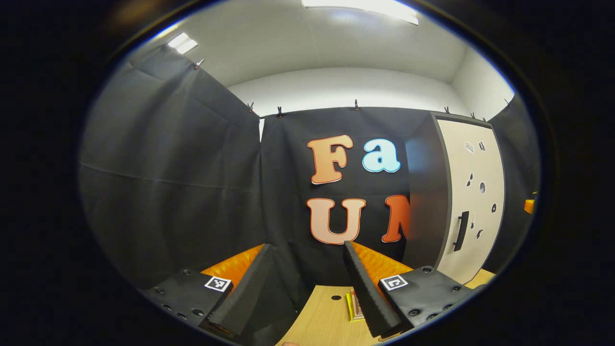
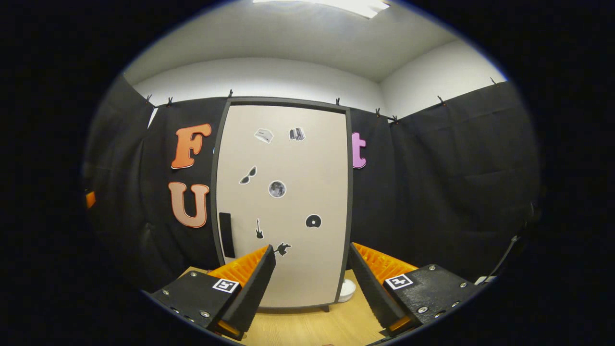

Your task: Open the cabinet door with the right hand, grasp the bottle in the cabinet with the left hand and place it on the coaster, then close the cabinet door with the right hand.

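A tall dark cabinet [image 2: 281, 202] with a pale door stands on the wooden table, door closed. Small stickers dot the door, and a dark vertical handle [image 2: 227, 234] sits low on its left side. My right gripper [image 2: 310, 288] is open in front of the door, a short way off. In the left gripper view the cabinet [image 1: 461, 197] stands at the right with its handle [image 1: 461, 230] facing me. My left gripper [image 1: 302, 293] is open over the table. A small square coaster [image 1: 354, 307] lies on the table, partly behind the right finger.
The wooden table [image 1: 322, 322] runs under both grippers. A small white round object [image 2: 347, 290] lies by the cabinet's lower right corner. Black cloth walls close in the booth on every side.
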A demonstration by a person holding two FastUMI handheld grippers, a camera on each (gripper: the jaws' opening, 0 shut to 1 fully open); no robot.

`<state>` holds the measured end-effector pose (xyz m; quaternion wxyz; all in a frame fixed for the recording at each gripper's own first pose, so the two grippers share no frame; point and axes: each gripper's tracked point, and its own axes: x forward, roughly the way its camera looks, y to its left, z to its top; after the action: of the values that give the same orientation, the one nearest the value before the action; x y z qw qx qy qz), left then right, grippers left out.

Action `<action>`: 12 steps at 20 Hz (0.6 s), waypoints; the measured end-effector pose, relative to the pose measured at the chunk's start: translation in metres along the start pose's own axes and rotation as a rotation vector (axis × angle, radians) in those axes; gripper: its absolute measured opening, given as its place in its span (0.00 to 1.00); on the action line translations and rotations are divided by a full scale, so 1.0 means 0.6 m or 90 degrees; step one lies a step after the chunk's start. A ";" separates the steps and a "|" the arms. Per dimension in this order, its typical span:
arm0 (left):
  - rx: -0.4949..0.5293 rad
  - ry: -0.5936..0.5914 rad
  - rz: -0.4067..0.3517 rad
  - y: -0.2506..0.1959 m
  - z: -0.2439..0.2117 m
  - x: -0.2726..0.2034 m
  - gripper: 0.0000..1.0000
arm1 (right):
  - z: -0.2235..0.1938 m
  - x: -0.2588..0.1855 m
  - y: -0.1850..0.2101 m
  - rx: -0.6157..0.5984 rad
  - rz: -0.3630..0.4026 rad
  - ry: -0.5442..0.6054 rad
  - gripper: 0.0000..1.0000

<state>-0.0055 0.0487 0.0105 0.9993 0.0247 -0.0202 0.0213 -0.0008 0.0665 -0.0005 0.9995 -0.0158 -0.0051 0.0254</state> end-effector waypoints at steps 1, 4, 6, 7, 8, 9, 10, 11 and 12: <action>0.001 0.002 0.001 0.002 -0.002 -0.001 0.97 | -0.003 0.005 0.011 -0.001 0.007 0.003 0.95; 0.001 0.005 0.007 0.011 -0.007 -0.003 0.97 | -0.015 0.028 0.053 -0.001 0.037 0.012 0.95; 0.000 0.008 0.011 0.018 -0.011 -0.005 0.97 | -0.031 0.047 0.084 0.009 0.058 0.025 0.95; 0.000 0.009 0.014 0.023 -0.013 -0.005 0.97 | -0.037 0.056 0.100 0.013 0.068 0.032 0.95; 0.001 0.010 0.018 0.030 -0.015 -0.006 0.97 | -0.044 0.068 0.115 0.016 0.077 0.039 0.95; 0.002 0.011 0.023 0.036 -0.016 -0.006 1.00 | -0.051 0.079 0.130 0.018 0.084 0.044 0.95; 0.004 0.011 0.028 0.043 -0.017 -0.007 0.97 | -0.057 0.091 0.143 0.018 0.088 0.047 0.95; 0.004 0.011 0.033 0.049 -0.017 -0.009 0.97 | -0.062 0.104 0.156 0.017 0.091 0.048 0.95; 0.005 0.011 0.038 0.054 -0.018 -0.010 0.97 | -0.069 0.116 0.170 0.017 0.095 0.053 0.95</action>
<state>-0.0122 0.0814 0.0011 0.9982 0.0275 -0.0120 0.0511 0.0638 0.1704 -0.0444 0.9943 -0.0042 0.0384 0.0992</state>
